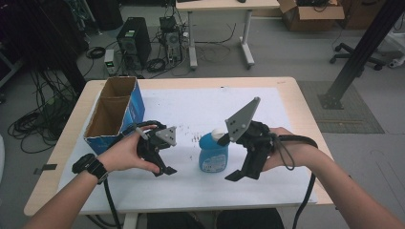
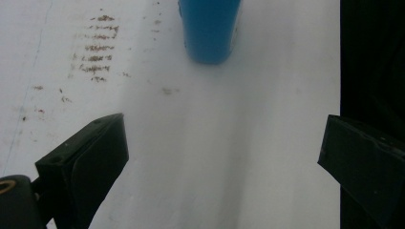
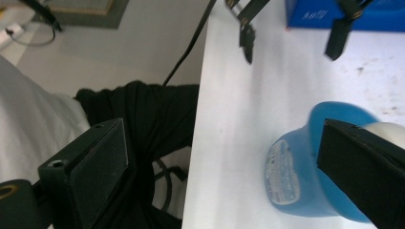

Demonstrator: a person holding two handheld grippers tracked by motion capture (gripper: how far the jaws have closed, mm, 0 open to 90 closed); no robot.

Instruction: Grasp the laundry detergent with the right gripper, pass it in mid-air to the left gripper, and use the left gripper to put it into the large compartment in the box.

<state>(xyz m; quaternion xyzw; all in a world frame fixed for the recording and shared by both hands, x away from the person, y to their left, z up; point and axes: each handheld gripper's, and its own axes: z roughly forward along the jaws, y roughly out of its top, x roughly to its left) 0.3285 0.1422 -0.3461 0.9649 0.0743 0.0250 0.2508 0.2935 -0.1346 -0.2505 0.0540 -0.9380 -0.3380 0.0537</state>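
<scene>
A blue bottle with a white cap stands upright on the white sheet near the table's middle. My left gripper hovers to its left, jaws open and empty. In the left gripper view the bottle stands ahead of the open left gripper, well beyond the fingertips. My right gripper is just right of the bottle, tilted down, also open. In the right gripper view the bottle lies partly behind the right-hand jaw of the open right gripper, not between the pads.
An open blue cardboard box stands at the table's left side, its blue wall visible beyond the left gripper's jaws. Brown smudges mark the sheet. The near table edge runs beside a person's dark clothing.
</scene>
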